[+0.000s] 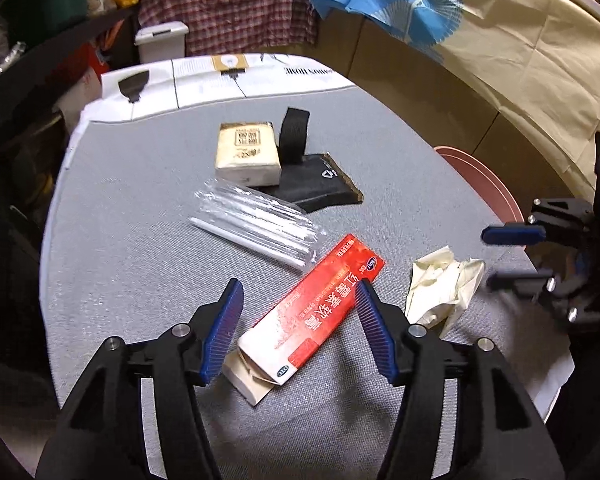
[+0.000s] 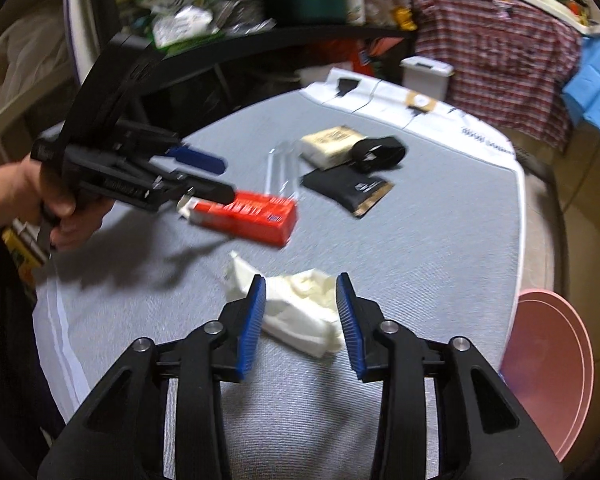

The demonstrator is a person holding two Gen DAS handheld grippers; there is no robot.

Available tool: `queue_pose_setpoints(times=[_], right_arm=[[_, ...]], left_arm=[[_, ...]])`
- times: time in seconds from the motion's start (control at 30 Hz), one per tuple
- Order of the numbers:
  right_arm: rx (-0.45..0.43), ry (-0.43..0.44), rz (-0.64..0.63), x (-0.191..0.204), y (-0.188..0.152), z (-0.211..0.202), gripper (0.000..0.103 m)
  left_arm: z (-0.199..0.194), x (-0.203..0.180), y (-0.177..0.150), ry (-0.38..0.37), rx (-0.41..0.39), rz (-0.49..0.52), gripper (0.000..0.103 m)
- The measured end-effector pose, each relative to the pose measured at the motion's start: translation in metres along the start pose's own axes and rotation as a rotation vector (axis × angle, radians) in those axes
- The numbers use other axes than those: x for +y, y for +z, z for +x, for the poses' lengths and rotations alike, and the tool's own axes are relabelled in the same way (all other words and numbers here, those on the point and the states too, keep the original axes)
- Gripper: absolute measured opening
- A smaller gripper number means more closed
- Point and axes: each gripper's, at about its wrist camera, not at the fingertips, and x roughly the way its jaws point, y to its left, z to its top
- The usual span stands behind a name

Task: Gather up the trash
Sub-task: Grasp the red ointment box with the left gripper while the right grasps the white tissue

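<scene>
A red and white carton (image 1: 324, 300) lies on the grey table (image 1: 140, 240), its torn flap end nearest me. My left gripper (image 1: 299, 286) straddles it, open, with a wide gap at the left pad. In the right wrist view the left gripper (image 2: 227, 179), held by a hand, hovers over the blurred carton (image 2: 252, 216). A crumpled white tissue (image 2: 300, 308) rests on the table between the fingers of my right gripper (image 2: 301, 280), which stands open around it. From the left wrist view the right gripper (image 1: 487, 259) sits at the right edge of the tissue (image 1: 440, 284).
Farther back lie a clear bag of white straws (image 1: 256, 220), a tissue pack (image 1: 248, 156), a black pouch (image 1: 320, 184) and a black strap roll (image 1: 294, 132). A pink bin (image 2: 548, 368) stands beside the table's right edge. Cluttered shelves and hanging cloth surround the table.
</scene>
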Motion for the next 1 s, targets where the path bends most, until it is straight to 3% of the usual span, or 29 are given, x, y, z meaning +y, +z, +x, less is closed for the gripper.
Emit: queue_pose_setpoints(times=[0.3,0.47,0.6,1.0], right_arm=[[0.086,0.008,-0.067,0.013,-0.009,0.015,0.037],[0.085,0.006,-0.079,0.014,-0.012,0.007,0.014],[0.067,0.016,-0.08,0.013,-0.012,-0.003,0.005],[-0.026,-0.042,0.031,-0.01,-0.013,-0.042,0.004]], left_arm=[[0.007,-0.017,-0.011,-0.019,0.074,0.081,0.061],[0.003,-0.022,-0.016,-0.002,0.094,0.113,0.04],[-0.002,-0.027,-0.017,0.007,0.089,0.135,0.037],[-0.019,-0.049,-0.012,0.064,0.034,0.127,0.034]])
